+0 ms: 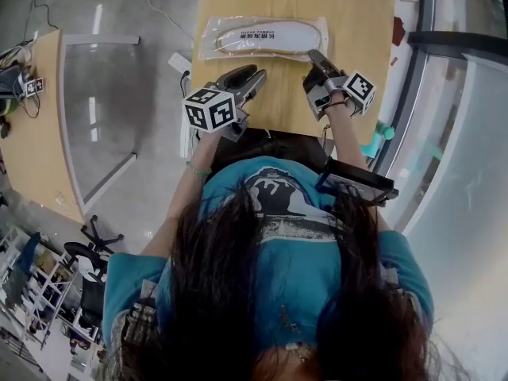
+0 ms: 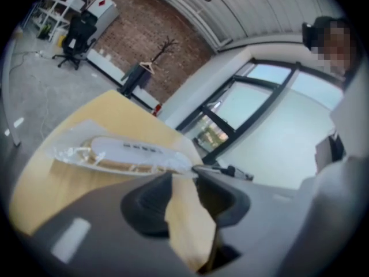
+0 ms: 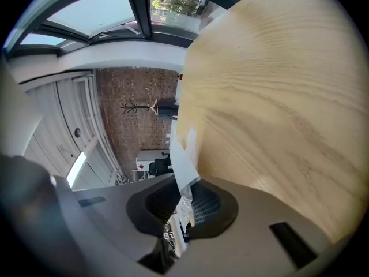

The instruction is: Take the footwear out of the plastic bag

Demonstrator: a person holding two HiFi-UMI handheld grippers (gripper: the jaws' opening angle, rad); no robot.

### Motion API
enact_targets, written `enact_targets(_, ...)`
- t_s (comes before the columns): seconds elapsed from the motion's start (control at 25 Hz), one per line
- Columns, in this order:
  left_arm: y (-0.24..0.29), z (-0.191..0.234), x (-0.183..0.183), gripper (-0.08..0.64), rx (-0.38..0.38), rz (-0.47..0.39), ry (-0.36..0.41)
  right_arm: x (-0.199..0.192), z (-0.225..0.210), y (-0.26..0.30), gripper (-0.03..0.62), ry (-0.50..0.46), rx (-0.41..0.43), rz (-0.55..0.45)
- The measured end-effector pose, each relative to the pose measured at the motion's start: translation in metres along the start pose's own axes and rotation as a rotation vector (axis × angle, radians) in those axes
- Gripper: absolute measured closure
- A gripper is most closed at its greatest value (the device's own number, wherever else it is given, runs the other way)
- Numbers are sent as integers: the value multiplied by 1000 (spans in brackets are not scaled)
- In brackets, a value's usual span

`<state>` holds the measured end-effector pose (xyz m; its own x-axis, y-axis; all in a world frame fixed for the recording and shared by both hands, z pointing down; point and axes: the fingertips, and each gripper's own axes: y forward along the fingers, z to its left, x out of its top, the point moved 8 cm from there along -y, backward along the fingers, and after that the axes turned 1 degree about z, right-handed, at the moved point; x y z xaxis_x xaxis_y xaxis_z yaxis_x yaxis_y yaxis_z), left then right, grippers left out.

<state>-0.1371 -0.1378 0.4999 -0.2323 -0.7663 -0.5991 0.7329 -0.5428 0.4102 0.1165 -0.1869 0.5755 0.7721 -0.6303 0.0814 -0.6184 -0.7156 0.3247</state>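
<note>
The right gripper (image 3: 183, 203) pinches one end of the bag (image 1: 262, 38) in the middle of the table (image 1: 357, 6). The left gripper (image 2: 184, 183) is a little open and empty. I think it must grab the insole (image 1: 274, 35) next and pull.

**A:** Table (image 1: 357, 22)?
**B:** Pale wood, visible grain, smooth satin finish.
**A:** Bag (image 1: 208, 40)?
**B:** Clear plastic film, glossy, crinkled. Insole (image 1: 274, 34) inside: white, matt top, tan underside.
**A:** Left gripper (image 2: 183, 173), right gripper (image 3: 183, 196)?
**B:** Grey moulded plastic, matt. Pads (image 3: 207, 203): dark, rubbery look, fine grid texture. Marker cube (image 1: 210, 109): white faces, black print, matt.
**A:** Floor (image 1: 151, 6)?
**B:** Grey, hard, polished, reflecting light strips.
**A:** Wall (image 2: 144, 33)?
**B:** Red-brown brick, rough.
**A:** Shirt (image 1: 317, 276)?
**B:** Teal cloth, soft, printed.
</note>
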Motion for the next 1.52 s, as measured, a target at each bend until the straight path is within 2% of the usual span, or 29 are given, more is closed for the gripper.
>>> enact_targets(0.24,31,-3,-16,387,-131,19,-234,-5,16,-25,555,31,76,0)
enact_targets(0.36,41,-4,-21,373,-170,8,-289,-8,24,-35,557,41,137,-10)
enact_targets(0.44,46,-5,-22,357,-220,-37,-363,-9,29,-43,558,50,172,-13)
enact_targets(0.56,54,-9,-20,322,-317,-142,-536,-9,34,-57,561,84,219,-24)
enact_targets(0.6,55,-10,-20,316,-332,-163,-571,-10,36,-61,561,93,236,-27)
enact_targets(0.76,57,-12,-21,314,-340,-171,-582,-15,55,-67,566,75,278,-15)
enact_targets(1.0,56,0,-20,302,-381,-307,-761,-20,75,-69,574,58,350,26)
enact_targets(1.12,58,1,-24,302,-378,-323,-775,-27,83,-72,575,56,383,60)
enact_targets(1.28,65,3,-25,253,-421,-335,-817,-31,90,-71,577,80,418,72)
enact_targets(1.4,63,2,-24,253,-451,-403,-898,-33,95,-77,577,-1,389,80)
enact_targets(1.52,57,13,-21,255,-491,-530,-1040,-31,93,-85,577,-135,305,96)
